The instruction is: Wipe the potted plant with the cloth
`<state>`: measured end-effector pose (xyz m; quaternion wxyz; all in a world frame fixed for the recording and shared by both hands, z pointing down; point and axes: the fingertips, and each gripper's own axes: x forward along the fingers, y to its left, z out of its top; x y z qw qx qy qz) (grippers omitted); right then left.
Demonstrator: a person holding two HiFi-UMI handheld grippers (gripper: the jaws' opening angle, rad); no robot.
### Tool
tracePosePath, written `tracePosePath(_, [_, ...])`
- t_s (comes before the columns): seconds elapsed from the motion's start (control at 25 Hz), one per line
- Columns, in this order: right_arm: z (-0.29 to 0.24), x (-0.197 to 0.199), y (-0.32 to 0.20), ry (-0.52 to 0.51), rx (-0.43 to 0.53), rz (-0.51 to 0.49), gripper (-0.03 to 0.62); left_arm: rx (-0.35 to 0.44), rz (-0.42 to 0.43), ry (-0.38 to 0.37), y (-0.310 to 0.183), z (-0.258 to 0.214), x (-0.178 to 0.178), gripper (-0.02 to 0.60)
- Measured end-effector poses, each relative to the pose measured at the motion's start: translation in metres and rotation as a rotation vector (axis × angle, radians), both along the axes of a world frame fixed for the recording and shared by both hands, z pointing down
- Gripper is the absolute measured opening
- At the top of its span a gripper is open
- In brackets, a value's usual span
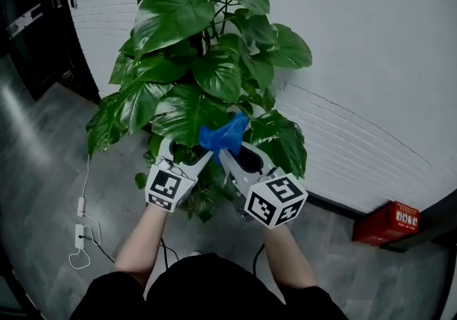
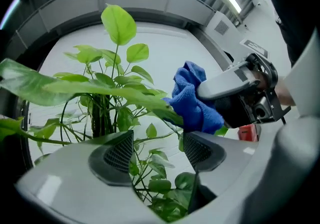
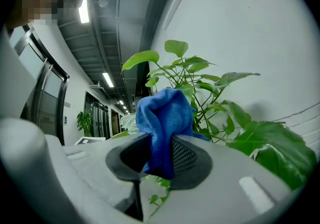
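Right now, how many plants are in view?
2. One big leafy plant straight ahead against the white wall; one small plant far in the background of the right gripper view. More may be hidden.

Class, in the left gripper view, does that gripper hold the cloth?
No: the left gripper stands open, only leaves between its jaws; the cloth is beyond.

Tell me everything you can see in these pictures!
plant: one, green, in front of the wall
cloth: one, blue, against the plant
box: one, red, on the floor, right
cable: one, white, on the floor, left
wall: one, white, behind the plant
floor: one, grey, below
left gripper: one, white, open, beside the plant
right gripper: one, white, shut on the cloth
arms: two, behind the grippers
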<state>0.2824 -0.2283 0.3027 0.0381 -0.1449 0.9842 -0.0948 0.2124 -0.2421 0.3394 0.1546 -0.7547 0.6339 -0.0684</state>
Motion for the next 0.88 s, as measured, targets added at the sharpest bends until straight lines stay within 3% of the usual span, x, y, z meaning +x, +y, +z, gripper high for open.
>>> tracePosePath(0.28, [-0.026, 0.029, 0.003, -0.149, 0.011, -0.031, 0.103, -0.062, -0.111, 0.000, 0.034, 0.021, -0.006, 0.301])
tracePosePath(0.56, [-0.059, 0.036, 0.015, -0.215, 0.119, -0.016, 0.103, -0.084, -0.192, 0.031, 0.059, 0.039, -0.039, 0.301])
tracePosePath(0.72, [-0.076, 0.012, 0.031, -0.221, 0.172, 0.001, 0.103, -0.071, -0.183, 0.046, 0.061, 0.042, -0.077, 0.301])
tracePosePath(0.88, [-0.093, -0.026, 0.053, -0.239, 0.198, 0.052, 0.103, -0.022, -0.109, 0.022, 0.064, 0.033, -0.120, 0.301])
